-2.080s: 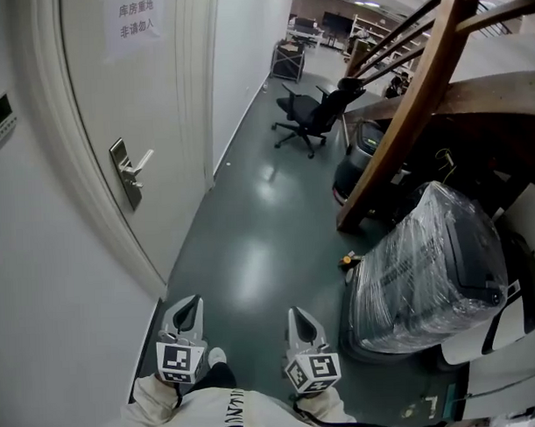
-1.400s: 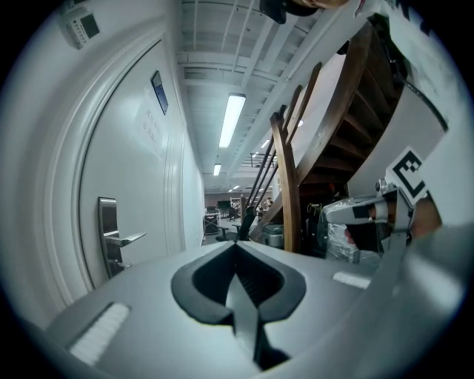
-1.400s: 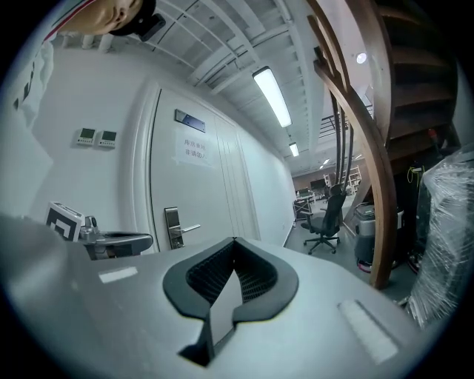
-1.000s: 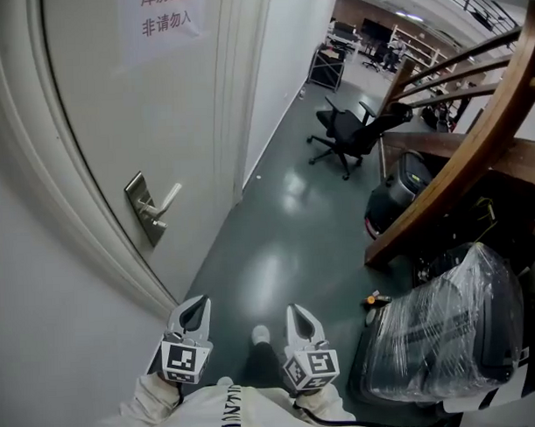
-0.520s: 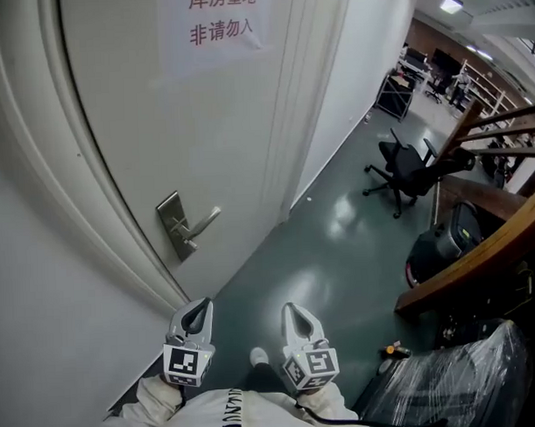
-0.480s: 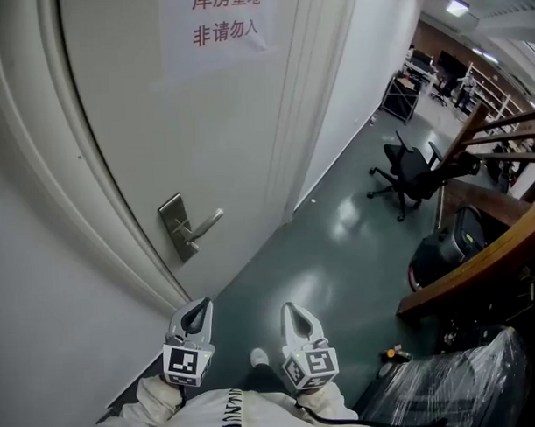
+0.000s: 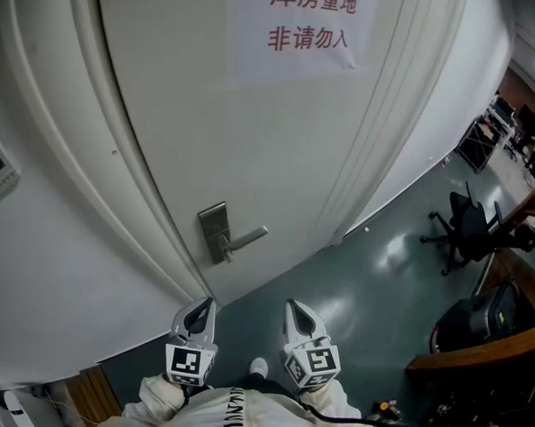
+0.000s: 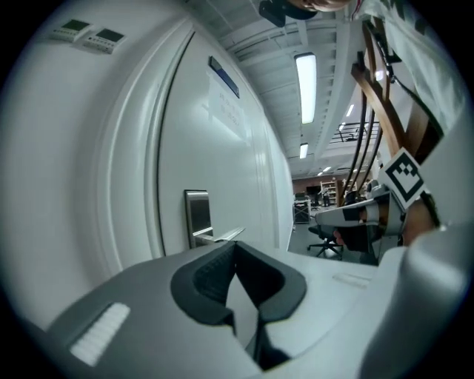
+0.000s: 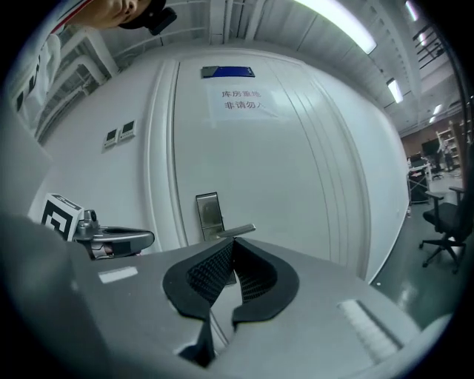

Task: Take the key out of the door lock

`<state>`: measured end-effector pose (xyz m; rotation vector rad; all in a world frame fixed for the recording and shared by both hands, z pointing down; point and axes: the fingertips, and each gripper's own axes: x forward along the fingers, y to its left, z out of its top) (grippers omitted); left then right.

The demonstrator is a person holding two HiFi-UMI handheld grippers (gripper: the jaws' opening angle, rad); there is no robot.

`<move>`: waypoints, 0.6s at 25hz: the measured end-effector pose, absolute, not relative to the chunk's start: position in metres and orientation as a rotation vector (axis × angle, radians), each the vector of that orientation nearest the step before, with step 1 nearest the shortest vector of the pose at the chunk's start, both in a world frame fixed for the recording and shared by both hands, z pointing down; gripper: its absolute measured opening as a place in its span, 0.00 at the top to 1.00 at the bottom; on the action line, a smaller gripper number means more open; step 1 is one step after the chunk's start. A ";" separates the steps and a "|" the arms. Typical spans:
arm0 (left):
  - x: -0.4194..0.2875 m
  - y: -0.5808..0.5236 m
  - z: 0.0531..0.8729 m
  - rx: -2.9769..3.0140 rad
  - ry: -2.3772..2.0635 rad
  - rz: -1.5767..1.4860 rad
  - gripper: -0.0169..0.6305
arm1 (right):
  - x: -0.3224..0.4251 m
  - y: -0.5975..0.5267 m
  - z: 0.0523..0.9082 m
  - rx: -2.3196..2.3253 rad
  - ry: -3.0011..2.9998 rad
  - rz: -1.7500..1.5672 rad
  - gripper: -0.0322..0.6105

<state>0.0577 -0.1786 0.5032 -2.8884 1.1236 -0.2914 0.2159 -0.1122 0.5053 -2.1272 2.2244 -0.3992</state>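
Your left tongs (image 7: 203, 307): pressed together, empty, low by your body | your right tongs (image 7: 293, 307): pressed together, empty, just beside them | door lock plate (image 7: 216, 232) with lever handle (image 7: 248, 239): ahead on the white door (image 7: 247, 139), well apart from both tongs | key: too small to make out at the lock | paper notice (image 7: 309, 27): higher up the door

- The door lock (image 7: 216, 233), an upright brushed-silver plate, is sitting near the left edge of a white door (image 7: 274, 138).
- Its lever handle (image 7: 247, 240) is pointing right, tilting slightly upward in the head view.
- The key (image 7: 223, 253) is perhaps showing as a small nub just under the lever, too small to tell.
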 end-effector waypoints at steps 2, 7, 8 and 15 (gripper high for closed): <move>0.053 -0.184 0.505 -2.862 1.210 -0.293 0.98 | 0.213 -0.126 0.506 -2.063 2.294 -0.401 0.95; 0.045 -0.185 0.511 -2.820 1.338 -0.302 0.98 | 0.207 -0.147 0.516 -1.957 2.397 -0.434 0.95; 0.042 -0.185 0.511 -2.814 1.355 -0.307 0.98 | 0.205 -0.149 0.517 -1.942 2.407 -0.446 0.95; 0.016 -0.192 0.515 -2.779 1.468 -0.305 0.98 | 0.177 -0.167 0.526 -1.870 2.506 -0.462 0.95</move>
